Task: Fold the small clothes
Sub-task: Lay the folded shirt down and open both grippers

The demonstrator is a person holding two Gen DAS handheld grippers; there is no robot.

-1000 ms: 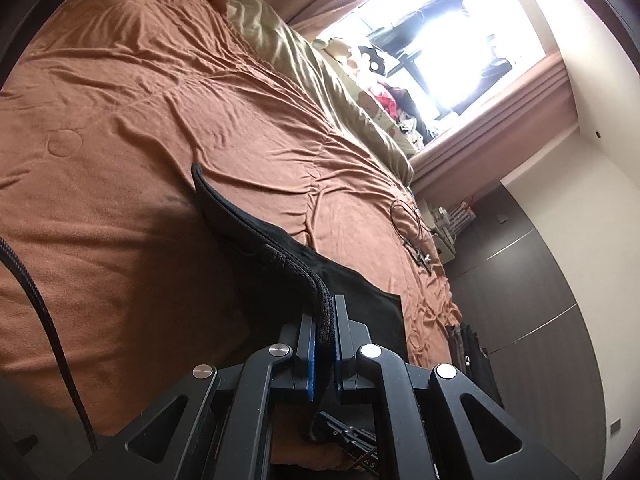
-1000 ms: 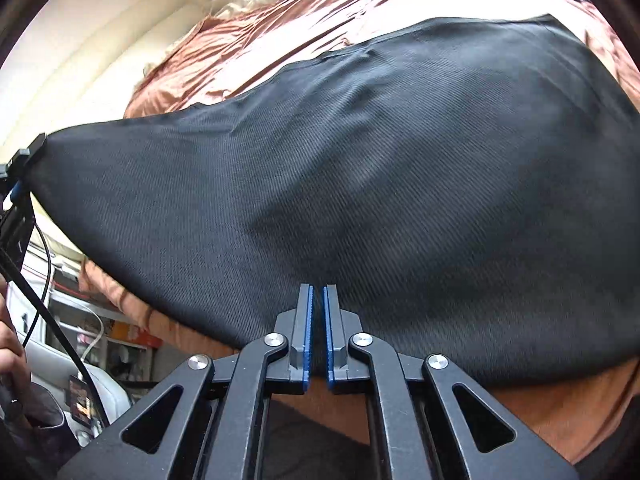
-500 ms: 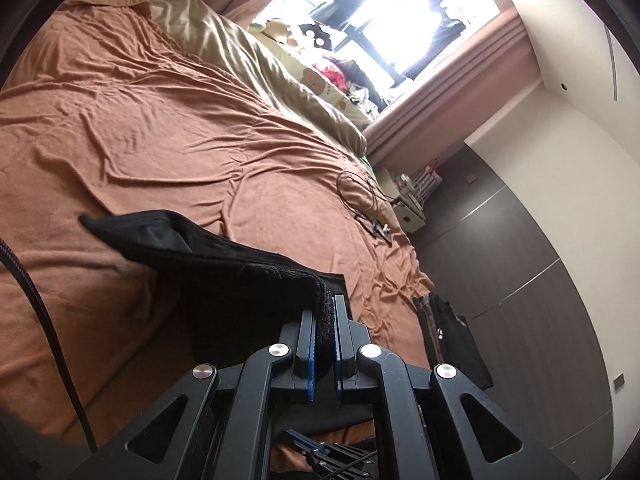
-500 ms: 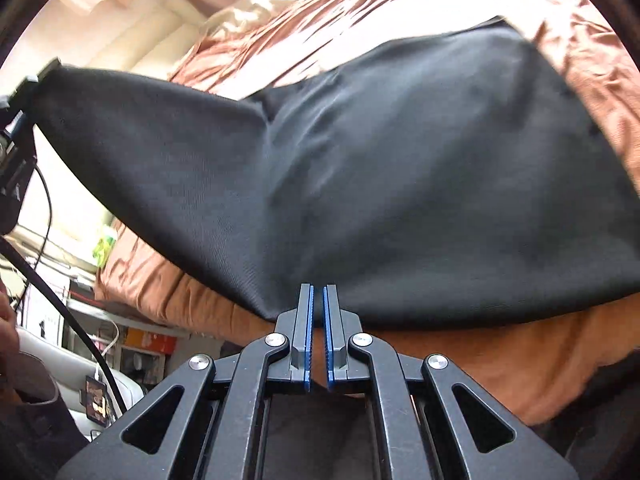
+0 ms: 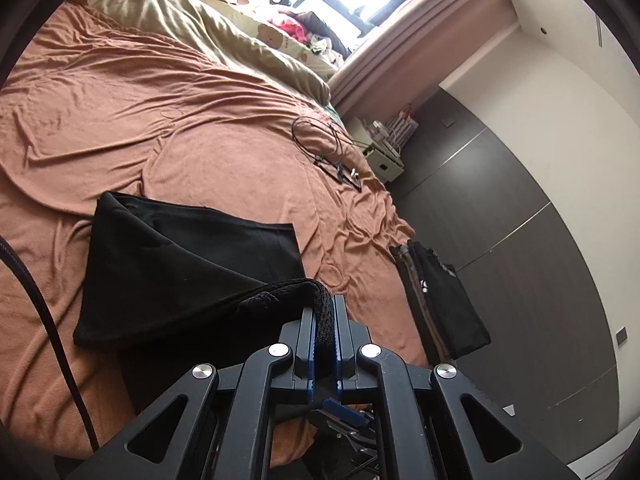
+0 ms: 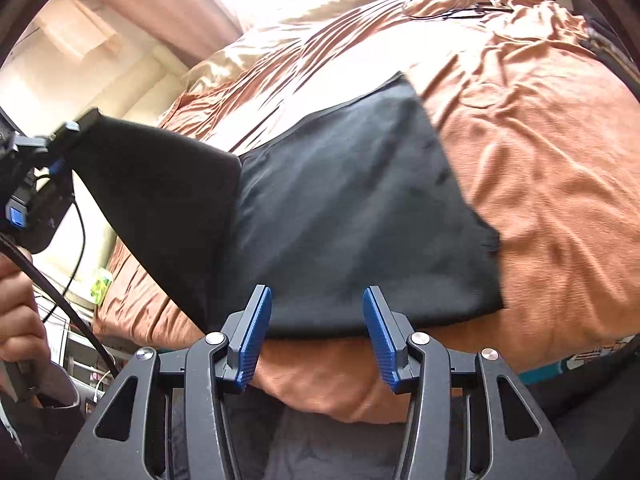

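Observation:
A black garment [image 5: 192, 264] lies on the brown bedspread [image 5: 120, 120], one corner lifted. My left gripper [image 5: 325, 320] is shut on the garment's thick hem and holds that corner up above the rest. In the right wrist view the garment [image 6: 360, 208] lies mostly flat, with its left part pulled up toward the left gripper [image 6: 68, 132] at the left edge. My right gripper [image 6: 316, 320] is open and empty, its blue pads [image 6: 256, 332] just short of the garment's near edge.
A black cable and glasses [image 5: 332, 156] lie on the bed further off. A tan pillow [image 5: 224, 40] and stuffed items sit by the window. A black bag [image 5: 440, 308] stands beside the bed near dark wardrobe doors. A white nightstand [image 5: 380, 152] is beyond.
My right gripper has opened and let go of the garment's edge, which now lies on the bed. My left gripper has kept its grip and carried its corner across, above the garment.

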